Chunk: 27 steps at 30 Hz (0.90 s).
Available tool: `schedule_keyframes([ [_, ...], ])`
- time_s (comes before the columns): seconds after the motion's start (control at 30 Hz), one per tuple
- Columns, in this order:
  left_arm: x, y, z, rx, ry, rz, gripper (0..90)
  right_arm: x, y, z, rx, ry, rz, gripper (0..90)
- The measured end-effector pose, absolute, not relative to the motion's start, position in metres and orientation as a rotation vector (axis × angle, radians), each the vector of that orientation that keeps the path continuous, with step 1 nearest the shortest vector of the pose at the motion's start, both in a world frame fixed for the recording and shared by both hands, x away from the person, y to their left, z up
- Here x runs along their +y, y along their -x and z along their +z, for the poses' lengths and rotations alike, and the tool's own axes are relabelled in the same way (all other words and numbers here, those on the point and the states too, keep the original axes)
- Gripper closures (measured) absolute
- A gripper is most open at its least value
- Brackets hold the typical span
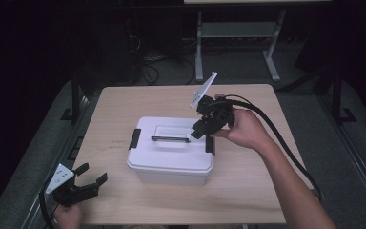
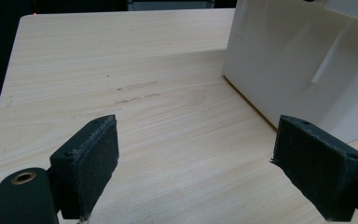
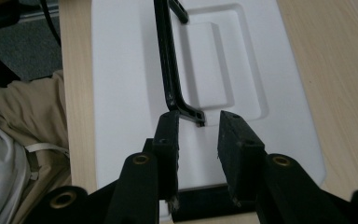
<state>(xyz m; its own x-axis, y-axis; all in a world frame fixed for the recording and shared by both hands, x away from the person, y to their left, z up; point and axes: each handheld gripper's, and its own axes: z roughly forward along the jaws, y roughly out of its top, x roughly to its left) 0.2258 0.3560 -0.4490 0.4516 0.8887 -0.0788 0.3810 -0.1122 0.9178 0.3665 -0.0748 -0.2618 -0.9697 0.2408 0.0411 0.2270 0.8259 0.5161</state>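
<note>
A white plastic box [image 1: 171, 164] with a flat lid [image 1: 145, 150] stands in the middle of the wooden table [image 1: 248, 181]. A black handle [image 1: 170, 139] lies flat on the lid, and black latches [image 1: 134, 138] sit at both ends. My right gripper [image 1: 198, 132] hovers over the lid's right end, jaws narrowly open and holding nothing. In the right gripper view the handle's [image 3: 166, 56] bent end lies just beyond my right gripper [image 3: 199, 119]. My left gripper [image 1: 93, 172] rests wide open near the table's front left. In its own view the left gripper [image 2: 198, 135] faces the box's side wall [image 2: 298, 60].
The tabletop [image 2: 121, 70] left of the box is bare wood with faint scuffs. A second table's metal legs [image 1: 199, 47] stand on the floor behind. Cables [image 1: 276, 133] trail from the right gripper. The person's trousers [image 3: 23, 140] show beside the table edge.
</note>
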Motion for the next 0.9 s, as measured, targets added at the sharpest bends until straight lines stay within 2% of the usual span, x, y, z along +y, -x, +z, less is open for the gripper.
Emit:
schedule_keyframes([
  [0.33, 0.357, -0.226, -0.449, 1.106, -1.693, 0.634, 13.0, -0.088, -0.362, -0.256, 2.955, -0.397, 0.826, 66.4],
  [0.9, 0.353, -0.229, -0.45, 1.099, -1.707, 0.624, 13.0, -0.124, -0.359, -0.276, 2.949, -0.52, 0.847, 64.8],
])
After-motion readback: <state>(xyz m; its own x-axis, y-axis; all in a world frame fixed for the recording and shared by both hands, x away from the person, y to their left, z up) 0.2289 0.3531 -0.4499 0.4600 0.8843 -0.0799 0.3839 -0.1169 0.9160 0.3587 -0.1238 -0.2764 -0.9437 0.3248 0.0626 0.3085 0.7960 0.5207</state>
